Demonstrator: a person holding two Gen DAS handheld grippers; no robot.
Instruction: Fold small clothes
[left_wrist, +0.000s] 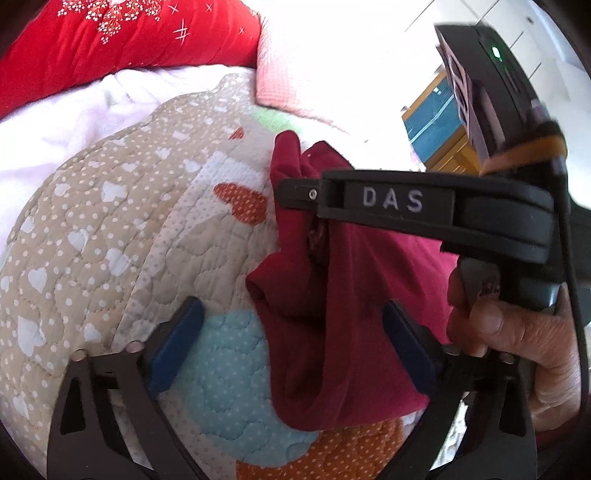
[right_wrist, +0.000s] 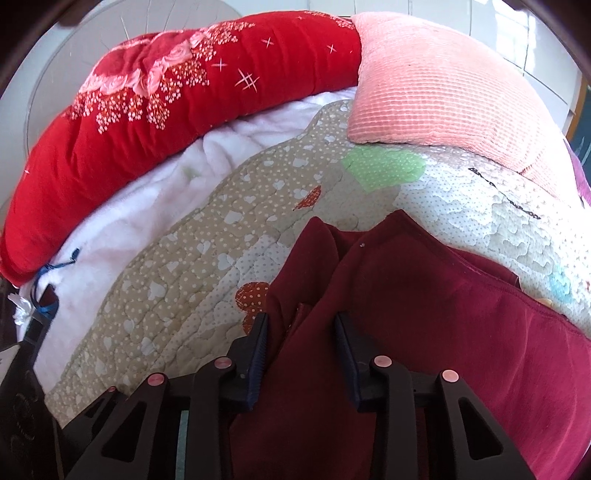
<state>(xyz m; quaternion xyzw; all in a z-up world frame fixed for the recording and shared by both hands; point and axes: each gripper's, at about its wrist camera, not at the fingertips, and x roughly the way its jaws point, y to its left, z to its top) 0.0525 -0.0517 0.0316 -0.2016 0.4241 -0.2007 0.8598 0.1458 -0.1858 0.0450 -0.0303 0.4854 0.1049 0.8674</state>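
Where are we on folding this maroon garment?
Done: nothing tidy yet; the maroon garment lies rumpled on the heart-print quilt. In hand: right gripper straddles a bunched fold; left gripper open beside it. Left: the whole fold.

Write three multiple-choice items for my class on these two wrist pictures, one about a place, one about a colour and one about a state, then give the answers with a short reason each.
1. Where does the pink pillow lie?
A. beside the red duvet, at the far edge of the quilt
B. under the dark red garment
C. between the left claw's fingers

2. What colour is the garment being folded?
A. green
B. dark red
C. white

3. How does the left claw stand?
A. shut tight on the pillow
B. out of view
C. wide apart, with an edge of the garment between its fingers

Answers:
1 A: the right wrist view shows the pillow next to the red duvet, beyond the quilt.
2 B: both views show dark red cloth.
3 C: its blue fingers stand far apart, pressing nothing.
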